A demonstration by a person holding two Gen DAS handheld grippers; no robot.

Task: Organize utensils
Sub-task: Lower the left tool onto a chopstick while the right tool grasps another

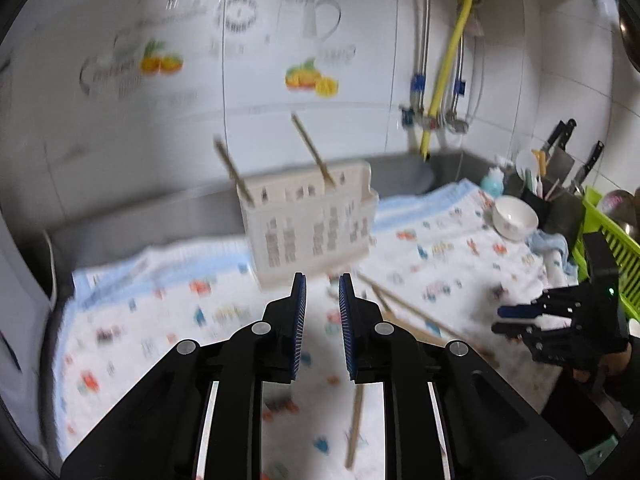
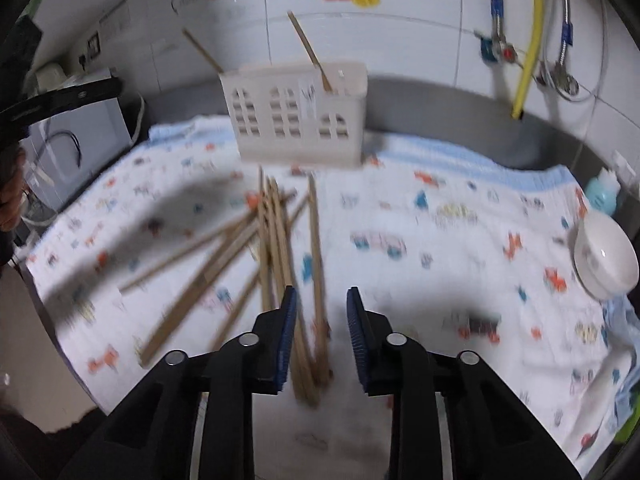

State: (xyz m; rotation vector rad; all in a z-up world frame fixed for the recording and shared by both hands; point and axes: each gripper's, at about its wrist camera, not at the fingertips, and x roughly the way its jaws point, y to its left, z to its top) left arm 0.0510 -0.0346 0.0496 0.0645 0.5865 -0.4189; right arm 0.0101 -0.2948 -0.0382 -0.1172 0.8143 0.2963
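Many chopsticks [image 2: 276, 236] litter patterned cloth [image 2: 440, 248] below tiled wall [image 1: 120, 128]

Right gripper [image 2: 322, 300] fingers stand apart, nothing pressed between them, above loose chopsticks [image 2: 276, 240] scattered on patterned cloth [image 2: 440, 248]. White holder [image 2: 296, 116] behind contains two chopsticks.

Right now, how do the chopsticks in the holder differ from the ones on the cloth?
The two chopsticks in the holder stand slanted, leaning left and apart; the chopsticks on the cloth lie flat in a crossed pile. The holder contains the first pair; the pile is loose in front of it. Both look like plain wood.
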